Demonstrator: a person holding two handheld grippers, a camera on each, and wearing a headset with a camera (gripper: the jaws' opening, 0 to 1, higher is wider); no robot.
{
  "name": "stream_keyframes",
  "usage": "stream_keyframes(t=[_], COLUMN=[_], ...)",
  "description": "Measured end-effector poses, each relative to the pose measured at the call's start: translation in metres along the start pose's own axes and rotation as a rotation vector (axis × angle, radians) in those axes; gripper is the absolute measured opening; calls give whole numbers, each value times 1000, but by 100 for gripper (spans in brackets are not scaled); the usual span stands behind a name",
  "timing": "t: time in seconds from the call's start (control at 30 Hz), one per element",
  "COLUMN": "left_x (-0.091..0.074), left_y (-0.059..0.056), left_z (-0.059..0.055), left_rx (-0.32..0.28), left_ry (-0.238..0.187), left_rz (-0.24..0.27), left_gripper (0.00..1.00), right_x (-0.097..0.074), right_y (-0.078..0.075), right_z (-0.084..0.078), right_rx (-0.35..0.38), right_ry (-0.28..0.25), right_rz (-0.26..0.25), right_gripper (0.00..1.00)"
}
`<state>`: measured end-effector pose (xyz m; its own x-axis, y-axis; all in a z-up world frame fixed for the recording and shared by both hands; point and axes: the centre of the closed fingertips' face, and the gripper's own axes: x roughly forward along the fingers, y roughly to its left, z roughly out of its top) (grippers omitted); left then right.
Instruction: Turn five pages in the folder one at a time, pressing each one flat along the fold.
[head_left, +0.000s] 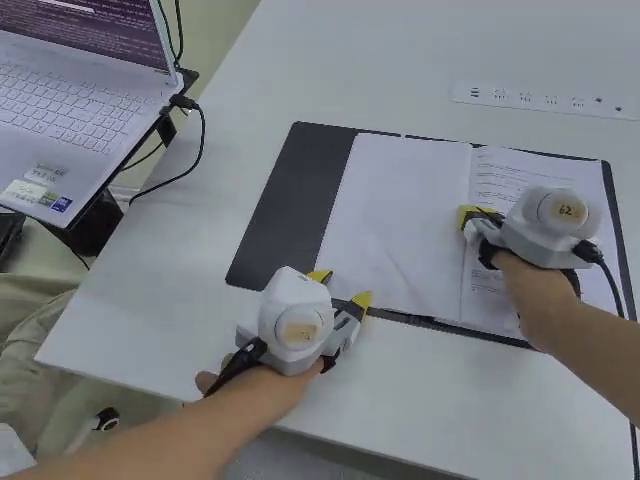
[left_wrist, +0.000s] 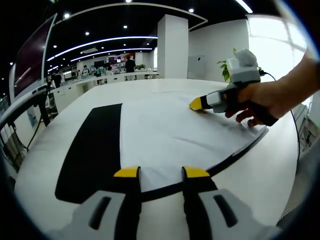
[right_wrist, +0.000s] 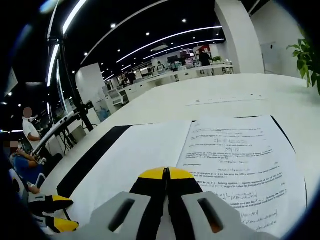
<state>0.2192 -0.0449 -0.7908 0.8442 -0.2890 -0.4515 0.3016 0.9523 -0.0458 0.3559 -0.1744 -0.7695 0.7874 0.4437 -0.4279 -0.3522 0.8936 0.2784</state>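
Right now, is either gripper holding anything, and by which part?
Nothing is held. The left gripper is open at the near edge of the folder; the right gripper is shut empty, tips at the fold.

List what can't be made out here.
- Printed text on the right page: too small, blurred, every view.
- Folder near-right corner: head view, hidden by the arm.
- Laptop screen: cut off by head view's top edge.
- Whether the right gripper touches paper: its own jaws hide contact.
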Motion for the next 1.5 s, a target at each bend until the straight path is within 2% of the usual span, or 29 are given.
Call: stream_keyframes(t=[0.33, 0.53, 0.57, 0.77, 0.93, 1.07, 1.17, 1.27, 1.5], left_x=[-1, -2, -2, -1, -2, -2, -2, -2, -2], left_y=[0, 0, 0, 0, 0, 0, 1, 1, 1], left_z=[1, 1, 1, 1, 2, 2, 2, 2, 2], left_rx=[-10, -12, -13, -14, -16, -18, -23, -29, -28], left_ry=[-19, -24, -25, -30, -36, -38, -38, -41, -43], left_rz=[14, 15, 15, 16, 17, 20, 23, 28, 27], left_gripper=[31, 31, 31, 31, 31, 31, 31, 31, 30], right_x=[14, 30, 37, 47, 59, 82, 97, 105, 110], right_y=[-5, -9, -14, -18, -21, -31, -39, -42, -46], right_z=[13, 22, 24, 36, 45, 53, 53, 54, 53], right_rx=[-2, -22, -26, -33, -57, -76, -87, -93, -93], right_ry=[-27, -33, -32, -45, -32, -24, -20, -22, -16], right_rz=[-7, -20, -21, -47, -72, -85, -90, -90, -94], right_gripper=[0, 0, 0, 0, 0, 0, 0, 0, 0])
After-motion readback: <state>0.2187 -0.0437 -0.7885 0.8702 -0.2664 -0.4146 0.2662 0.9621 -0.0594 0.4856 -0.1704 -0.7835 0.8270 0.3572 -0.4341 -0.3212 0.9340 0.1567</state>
